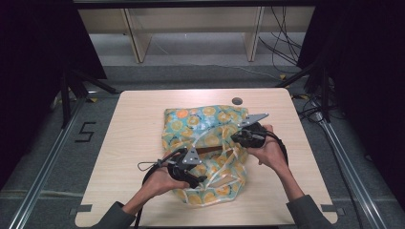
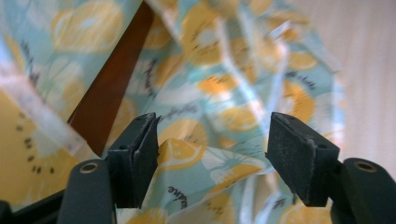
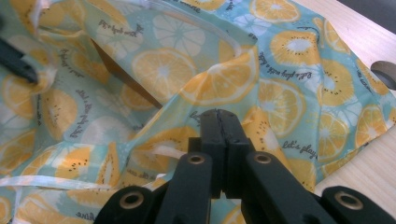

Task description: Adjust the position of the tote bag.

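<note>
Two grippers were at work on a plastic bag (image 1: 205, 138) printed with orange slices on pale blue, which lay crumpled in the middle of the light wooden table (image 1: 133, 143). The left gripper (image 1: 195, 180) hung over the near end of the bag, and in its own view (image 2: 212, 154) the black jaws stood well apart, released, with a raised fold of the printed film between them; the fold seemed to brush the inner face of one pad (image 2: 144, 154), while the other pad (image 2: 299, 156) stood clear of it. Beyond those jaws a dark brown strip (image 2: 112, 88) showed through a gap in the bag. The right gripper (image 1: 237, 137) sat at the far side of the bag from the left one, and in its own view (image 3: 223, 133) its jaws were clenched tight together, pinching a ridge of the bag's film right at their tips. Past that pinch the bag (image 3: 289, 84) spread flat toward the table edge, and a round grey hole (image 3: 385, 72) in the tabletop lay just beyond its rim. A white ribbon-like strip (image 1: 224, 176) curled across the bag between the two grippers.
</note>
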